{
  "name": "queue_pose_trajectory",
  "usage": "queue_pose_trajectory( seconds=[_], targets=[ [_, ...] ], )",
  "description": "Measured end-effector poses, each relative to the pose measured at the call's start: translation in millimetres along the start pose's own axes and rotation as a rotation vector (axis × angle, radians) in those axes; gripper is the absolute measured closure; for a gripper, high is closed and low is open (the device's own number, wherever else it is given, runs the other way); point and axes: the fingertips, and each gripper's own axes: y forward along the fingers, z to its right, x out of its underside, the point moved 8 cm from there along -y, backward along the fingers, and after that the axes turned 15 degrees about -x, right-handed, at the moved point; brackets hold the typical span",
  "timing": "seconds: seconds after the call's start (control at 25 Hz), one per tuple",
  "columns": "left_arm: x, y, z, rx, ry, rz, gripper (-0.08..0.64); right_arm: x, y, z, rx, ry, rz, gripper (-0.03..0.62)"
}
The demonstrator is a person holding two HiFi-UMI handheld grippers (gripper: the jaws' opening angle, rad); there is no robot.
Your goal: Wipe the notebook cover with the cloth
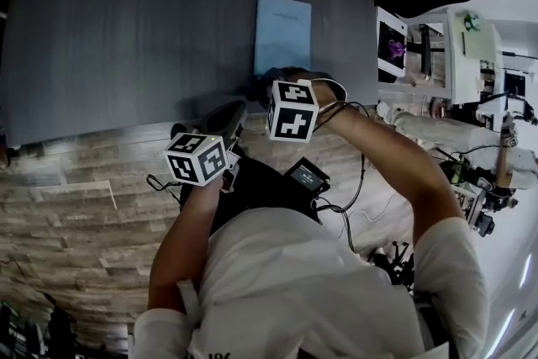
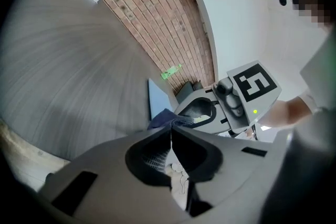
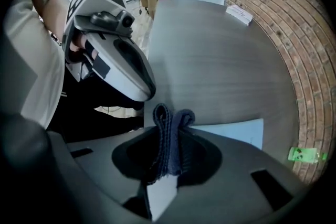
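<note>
— Jaws, right and left?
— Clamped on a bunched fold of dark blue cloth (image 3: 167,118) at the right gripper (image 3: 170,132); pressed together, empty, at the left gripper (image 2: 170,132).
— Layout?
— Dark surface (image 1: 151,29); pale blue notebook (image 1: 282,34) flat near its front edge; cloth at the notebook's near end.
— Handling?
— Soft, limp, light cloth, probably best pinched at a thick fold. Thin notebook, likely to slide; worth pinning a corner.

I seem to work in a lab: brick wall (image 2: 152,23), plank floor (image 1: 76,206), dark worktop (image 1: 143,38), white benches (image 1: 475,34) crowded with equipment (image 1: 424,46).
</note>
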Motion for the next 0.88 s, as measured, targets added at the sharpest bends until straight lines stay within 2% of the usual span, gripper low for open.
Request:
queue_pose_trajectory(
  seconds=[0.16, 0.28, 0.4, 0.52, 0.72, 0.88],
  targets=[
    [-8.5, 3.9, 3.3, -0.001, 0.024, -0.001, 0.545, 1.9, -22.1, 4.9, 0.039, 0.044, 0.095, 0.491],
    [-18.2, 11.2, 7.6, 0.003, 0.050, 0.002, 0.543, 8.4, -41.2, 21.5, 0.096, 0.113, 0.173, 0.491],
    [-30.5, 22.9, 11.2, 0.005, 0.084, -0.001, 0.539, 18.5, -56.7, 47.6, 0.152, 0.225, 0.272, 0.491],
    [-43.5, 39.6, 16.3, 0.003, 0.118, -0.010, 0.493, 30.9, -66.3, 78.1, 0.179, 0.368, 0.386, 0.491],
    [-54.7, 70.4, 28.3, 0.004, 0.175, -0.043, 0.452, 45.9, -66.5, 121.0, 0.182, 0.561, 0.521, 0.491],
    [-56.9, 94.2, 33.9, -0.002, 0.219, -0.083, 0.446, 51.8, -68.3, 150.4, 0.165, 0.692, 0.648, 0.491]
  ],
)
